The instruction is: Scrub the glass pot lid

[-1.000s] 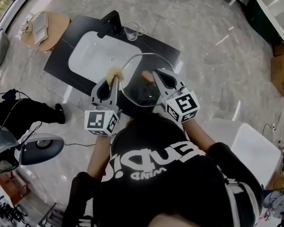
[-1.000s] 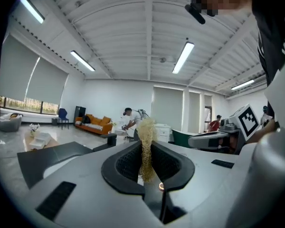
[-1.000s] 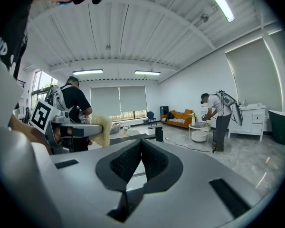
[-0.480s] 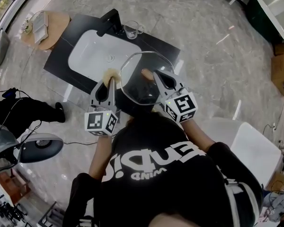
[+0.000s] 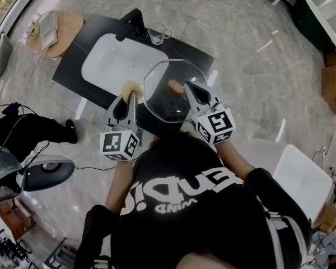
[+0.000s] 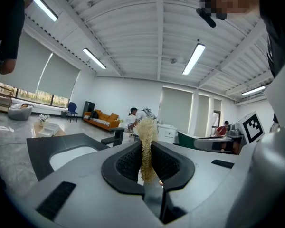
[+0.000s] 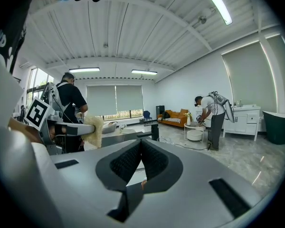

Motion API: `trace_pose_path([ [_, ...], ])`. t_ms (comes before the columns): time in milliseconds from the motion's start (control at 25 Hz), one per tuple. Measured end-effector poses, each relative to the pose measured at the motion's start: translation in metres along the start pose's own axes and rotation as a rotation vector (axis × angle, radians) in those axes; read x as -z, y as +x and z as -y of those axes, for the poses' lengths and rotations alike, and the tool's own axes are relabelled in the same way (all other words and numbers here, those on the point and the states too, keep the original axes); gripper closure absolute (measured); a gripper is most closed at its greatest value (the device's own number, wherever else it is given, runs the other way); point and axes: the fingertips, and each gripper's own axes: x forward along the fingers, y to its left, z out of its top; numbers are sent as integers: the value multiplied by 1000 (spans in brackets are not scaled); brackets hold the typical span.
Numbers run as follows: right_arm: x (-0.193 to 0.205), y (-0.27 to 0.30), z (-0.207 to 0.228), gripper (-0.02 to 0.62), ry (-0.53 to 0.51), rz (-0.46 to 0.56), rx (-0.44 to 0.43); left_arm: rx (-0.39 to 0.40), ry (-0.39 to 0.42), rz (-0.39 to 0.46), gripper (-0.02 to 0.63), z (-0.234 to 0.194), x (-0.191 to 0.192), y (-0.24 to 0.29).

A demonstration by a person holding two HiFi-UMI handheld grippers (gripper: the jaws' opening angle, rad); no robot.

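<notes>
A round glass pot lid (image 5: 163,104) hangs in the air over the near edge of the black counter (image 5: 73,66). My right gripper (image 5: 184,86) is shut on the lid's brown knob (image 5: 174,86). A sliver of that knob (image 7: 143,183) shows between the closed jaws in the right gripper view. My left gripper (image 5: 133,94) is shut on a beige fibrous scrubber (image 5: 133,86), which sits at the lid's left rim. In the left gripper view the scrubber (image 6: 145,129) sticks up from between the jaws. The right gripper view shows the scrubber (image 7: 96,129) off to the left.
Beyond the lid lies a white sink basin (image 5: 120,60) with a black faucet (image 5: 131,26) and a glass cup (image 5: 157,35). A round wooden side table (image 5: 56,32) stands at far left, a white surface (image 5: 302,172) at right. Other people stand around the room.
The lid has shifted very slightly away from me in the head view. Both grippers stay almost where they were, still shut on their loads.
</notes>
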Motion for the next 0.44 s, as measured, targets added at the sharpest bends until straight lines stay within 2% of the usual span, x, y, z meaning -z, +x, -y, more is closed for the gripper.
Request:
trace_pose_path([
  [440, 4, -2, -2, 581, -4, -7, 4, -8, -26, -11, 557, -3, 8, -2],
])
